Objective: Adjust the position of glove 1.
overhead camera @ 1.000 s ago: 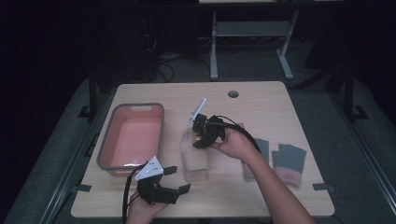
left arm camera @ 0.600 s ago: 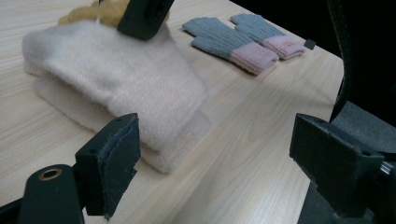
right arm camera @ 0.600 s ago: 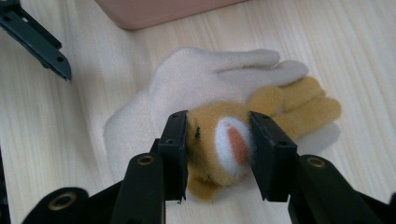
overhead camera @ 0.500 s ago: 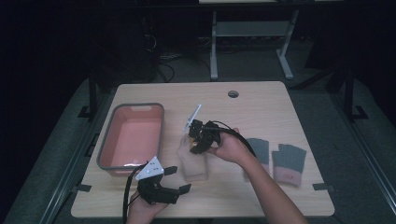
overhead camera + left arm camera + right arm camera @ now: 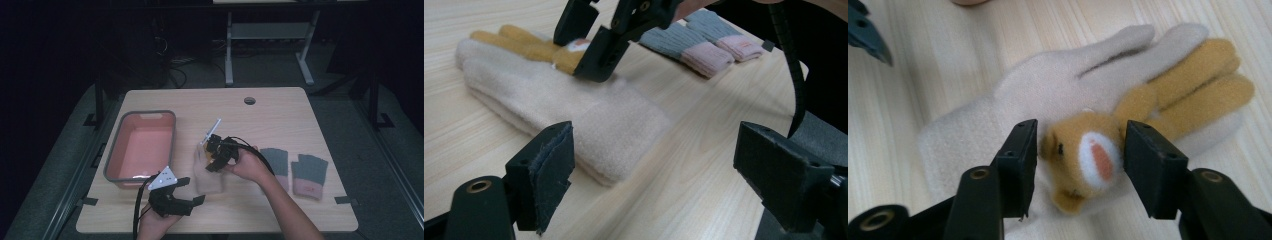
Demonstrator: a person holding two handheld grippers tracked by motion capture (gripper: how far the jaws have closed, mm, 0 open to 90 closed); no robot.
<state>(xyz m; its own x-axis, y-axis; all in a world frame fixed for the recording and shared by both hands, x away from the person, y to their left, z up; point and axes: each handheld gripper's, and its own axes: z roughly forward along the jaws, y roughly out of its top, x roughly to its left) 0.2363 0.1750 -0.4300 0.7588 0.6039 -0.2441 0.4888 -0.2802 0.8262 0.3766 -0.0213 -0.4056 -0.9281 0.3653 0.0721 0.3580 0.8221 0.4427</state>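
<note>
Lowered since a second ago, the right gripper (image 5: 1075, 155) has just been widening its jaws astride the fuzzy tan animal face on the cream fleece glove (image 5: 209, 175), at 6 o'clock on the surface (image 5: 280, 107); left gripper (image 5: 651, 175) gapes wide, empty

A light wooden table (image 5: 300, 115) with a round cable hole (image 5: 249, 100) fills the lower centre of the frame. Around it lies grey floor (image 5: 400, 165). The upper frame is dark, with a white-legged stand (image 5: 265, 35) and loose cables (image 5: 172, 65).
</note>
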